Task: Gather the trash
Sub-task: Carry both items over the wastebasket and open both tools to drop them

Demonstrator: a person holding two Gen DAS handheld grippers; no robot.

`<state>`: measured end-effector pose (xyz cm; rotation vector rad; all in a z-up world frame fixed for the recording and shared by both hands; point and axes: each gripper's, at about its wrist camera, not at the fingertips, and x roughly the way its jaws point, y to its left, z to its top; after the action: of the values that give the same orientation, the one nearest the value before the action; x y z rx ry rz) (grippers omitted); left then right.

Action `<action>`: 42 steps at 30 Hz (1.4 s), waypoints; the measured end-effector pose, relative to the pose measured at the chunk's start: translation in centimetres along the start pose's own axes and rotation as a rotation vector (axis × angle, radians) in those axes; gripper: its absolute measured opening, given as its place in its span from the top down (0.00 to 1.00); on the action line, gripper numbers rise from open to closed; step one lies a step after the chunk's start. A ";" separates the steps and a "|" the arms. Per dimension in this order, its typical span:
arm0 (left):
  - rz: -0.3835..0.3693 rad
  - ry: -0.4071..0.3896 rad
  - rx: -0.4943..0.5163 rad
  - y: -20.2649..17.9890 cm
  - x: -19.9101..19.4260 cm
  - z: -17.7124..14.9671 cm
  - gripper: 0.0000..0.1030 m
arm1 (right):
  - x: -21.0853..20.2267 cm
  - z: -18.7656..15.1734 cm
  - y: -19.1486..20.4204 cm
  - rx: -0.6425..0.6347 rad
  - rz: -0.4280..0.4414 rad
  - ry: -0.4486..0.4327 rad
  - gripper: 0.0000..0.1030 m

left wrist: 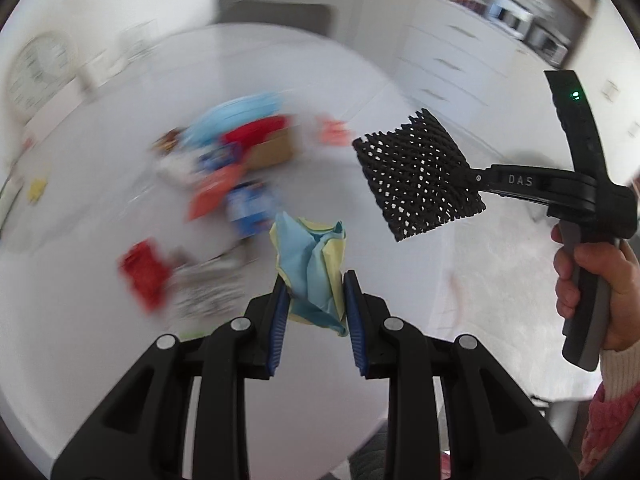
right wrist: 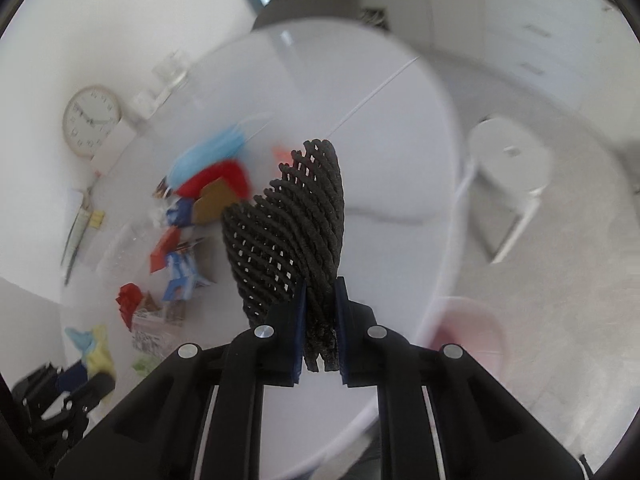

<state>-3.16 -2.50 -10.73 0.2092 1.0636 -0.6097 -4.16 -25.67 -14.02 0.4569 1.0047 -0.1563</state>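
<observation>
Trash is only partly gathered, I judge: each tool holds one piece and a heap waits on the desk (left wrist: 80, 340).

Left wrist view: my left tool (left wrist: 316, 312) pinches a crumpled blue-and-yellow paper (left wrist: 314, 268) between its blue pads, lifted off the desk. Beyond it the blurred pile (left wrist: 232, 168) of red, blue and brown wrappers lies on the desk. To the right my hand (left wrist: 592, 288) grips the right tool, which carries a black foam net (left wrist: 416, 180).

Right wrist view: my right tool (right wrist: 320, 332) is pressed together on the net (right wrist: 292, 232), which stands up and hides part of the pile (right wrist: 188, 220). A clock (right wrist: 91, 121) leans on the wall, a white stool (right wrist: 508, 168) stands on the floor. A blurred pink tub (right wrist: 472, 336) sits below the desk edge, maybe the bin; I cannot tell
</observation>
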 end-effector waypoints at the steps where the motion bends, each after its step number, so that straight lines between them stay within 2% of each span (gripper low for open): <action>1: -0.035 0.005 0.032 -1.9 0.4 0.5 0.74 | -1.3 -0.3 -1.1 0.007 -0.024 -0.016 0.87; 5: -0.150 0.041 0.114 -8.5 2.5 1.4 0.74 | -5.4 -1.9 -6.2 0.031 -0.129 -0.050 0.86; 10: -0.242 0.130 0.168 -15.6 7.0 1.1 0.74 | -7.6 -3.7 -12.1 0.078 -0.181 -0.040 0.86; 13: -0.247 0.168 0.182 -18.7 9.6 0.7 0.73 | -8.1 -4.3 -15.0 0.092 -0.193 -0.025 0.86; 15: -0.239 0.194 0.174 -19.8 11.0 0.5 0.66 | -8.0 -4.6 -16.4 0.088 -0.194 -0.014 0.86; 17: -0.222 0.212 0.159 -20.3 12.2 0.5 0.49 | -7.7 -4.8 -17.2 0.085 -0.188 -0.003 0.86; 22: -0.177 0.189 0.144 -20.6 11.8 0.3 0.31 | -7.2 -5.5 -18.4 0.069 -0.157 0.021 0.85; 24: -0.158 0.174 0.134 -20.2 11.0 0.2 0.28 | -6.9 -5.6 -18.2 0.061 -0.144 0.028 0.85; 26: -0.134 0.162 0.119 -19.7 10.3 0.4 0.19 | -6.7 -5.9 -18.0 0.051 -0.130 0.035 0.85; 31: -0.094 0.131 0.085 -17.8 8.6 0.4 0.16 | -5.7 -6.8 -16.7 0.030 -0.113 0.057 0.84; 33: -0.091 0.126 0.077 -17.4 8.8 1.3 0.16 | -5.2 -7.3 -16.1 0.013 -0.130 0.068 0.84; 37: -0.074 0.092 0.055 -16.4 6.3 1.4 0.15 | -3.3 -8.3 -15.0 -0.027 -0.136 0.122 0.83; 38: -0.069 0.083 0.047 -16.0 5.7 1.3 0.13 | -2.4 -8.7 -14.7 -0.041 -0.141 0.145 0.81; 39: -0.060 0.071 0.039 -15.5 5.0 1.2 0.13 | -1.6 -9.2 -14.3 -0.052 -0.144 0.168 0.74; 40: -0.048 0.058 0.028 -14.9 4.2 1.1 0.12 | -1.0 -9.4 -14.0 -0.055 -0.146 0.181 0.56; 41: -0.037 0.048 0.017 -14.2 3.5 1.0 0.12 | -0.5 -9.6 -13.8 -0.051 -0.155 0.185 0.48; 42: -0.026 0.038 0.001 -13.3 2.7 0.9 0.12 | -0.2 -9.7 -13.5 -0.045 -0.170 0.184 0.33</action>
<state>-9.02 -14.76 -10.98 0.2090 1.1037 -0.6317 -16.34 -33.53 -22.22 0.3484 1.2255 -0.2472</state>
